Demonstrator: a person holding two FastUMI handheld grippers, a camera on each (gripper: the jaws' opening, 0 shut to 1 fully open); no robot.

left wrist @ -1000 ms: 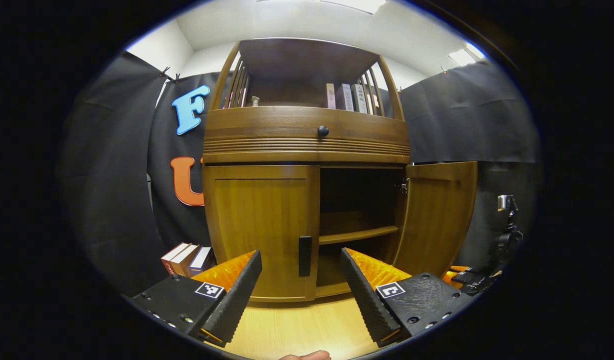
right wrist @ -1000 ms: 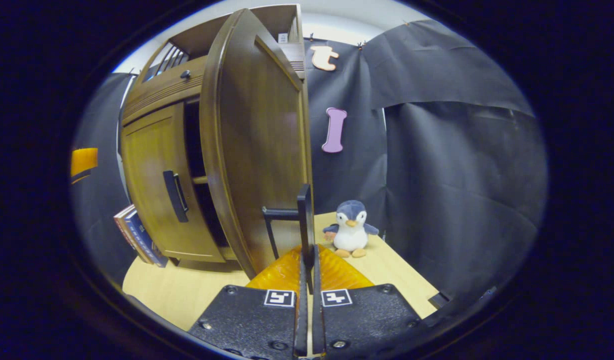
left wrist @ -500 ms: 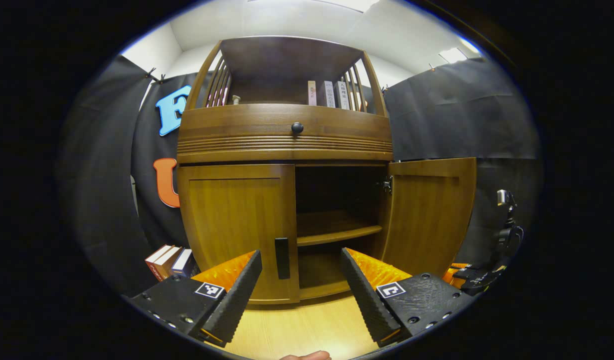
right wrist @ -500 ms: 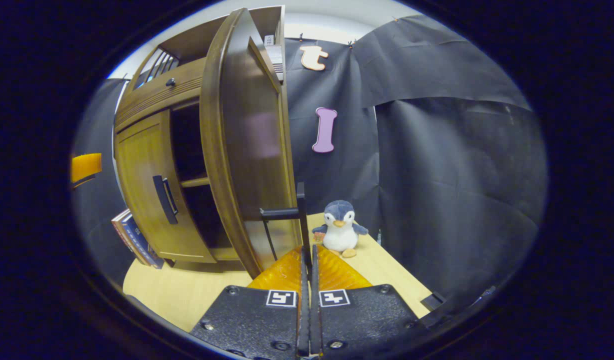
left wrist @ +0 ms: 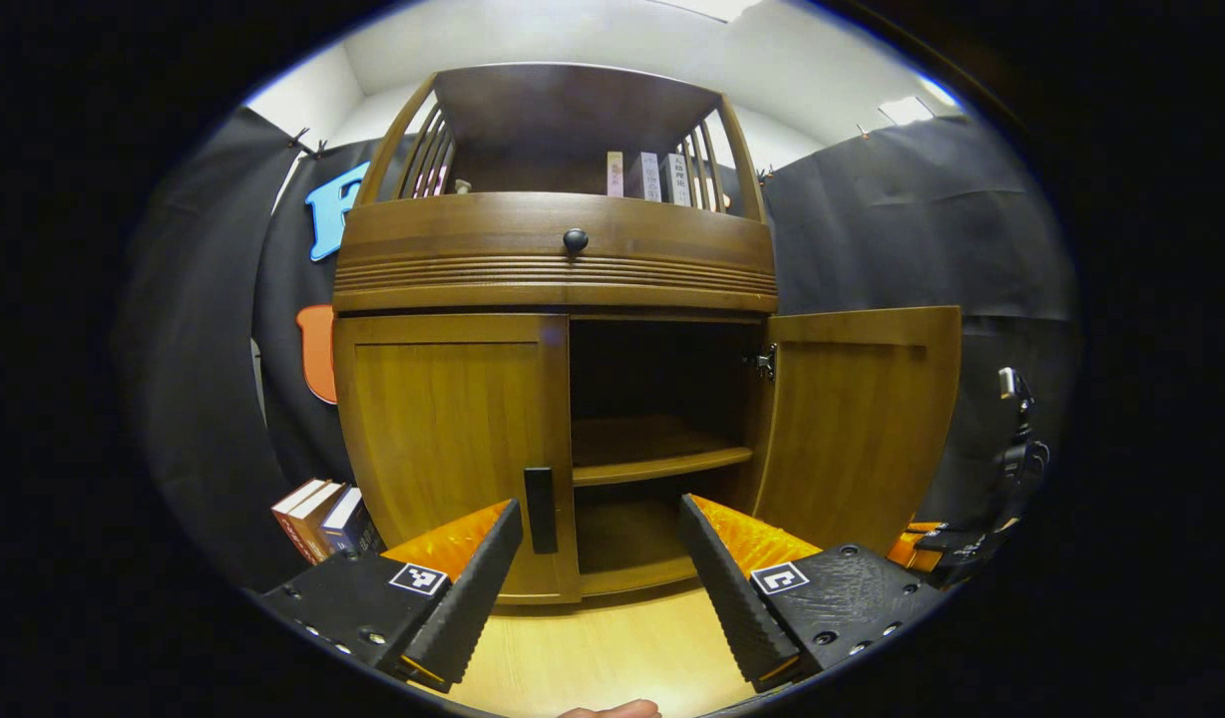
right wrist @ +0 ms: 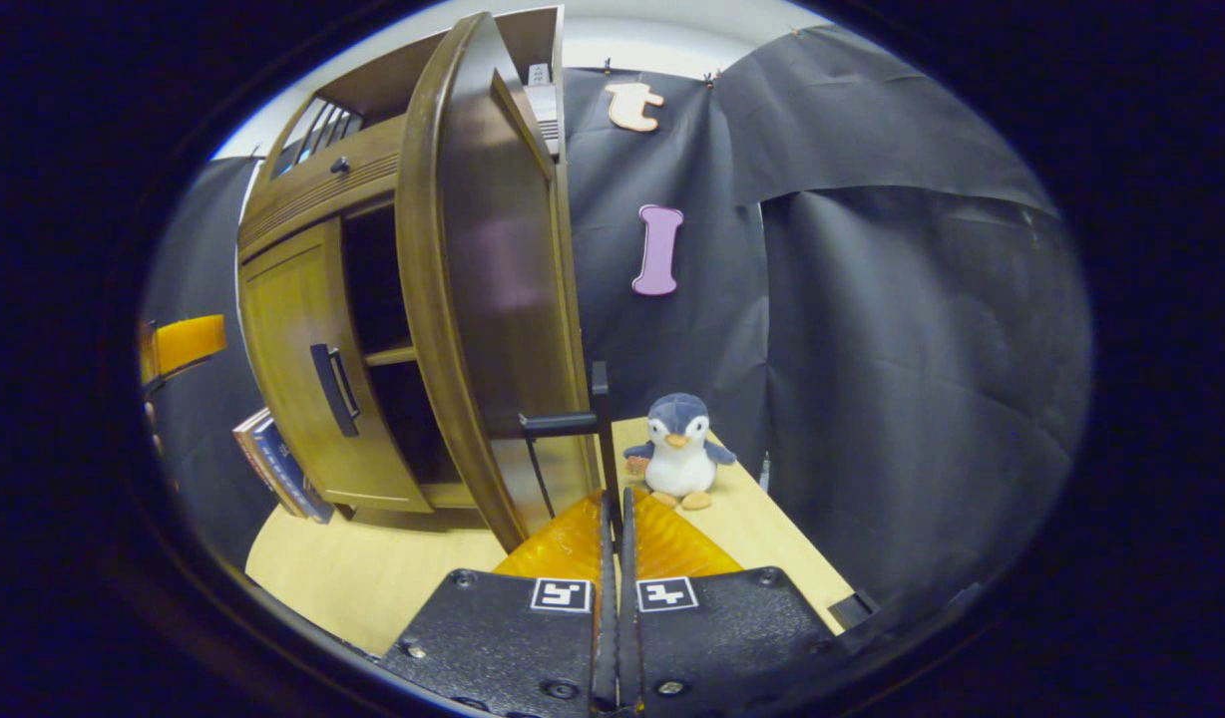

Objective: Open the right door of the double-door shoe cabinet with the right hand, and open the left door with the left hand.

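Now the first half looks nearly done: the right door (left wrist: 857,424) stands swung well out from the shoe cabinet (left wrist: 558,269), and in the right gripper view the right gripper (right wrist: 613,519) has its fingers pressed together on the right door's handle (right wrist: 600,439), at the door's free edge. The left door (left wrist: 443,439) is shut flush against the cabinet front, its handle (left wrist: 540,510) at the lower inner edge. The left gripper (left wrist: 598,558) hangs in front of it with fingers spread wide and nothing between them, the handle just above the left finger. I judge the next move to be the left gripper's: shift across so the handle sits between the fingers, close, then pull outward along the hinge arc. A stack of books (left wrist: 323,511) leans by the cabinet's left bottom corner, and may crowd that swing.
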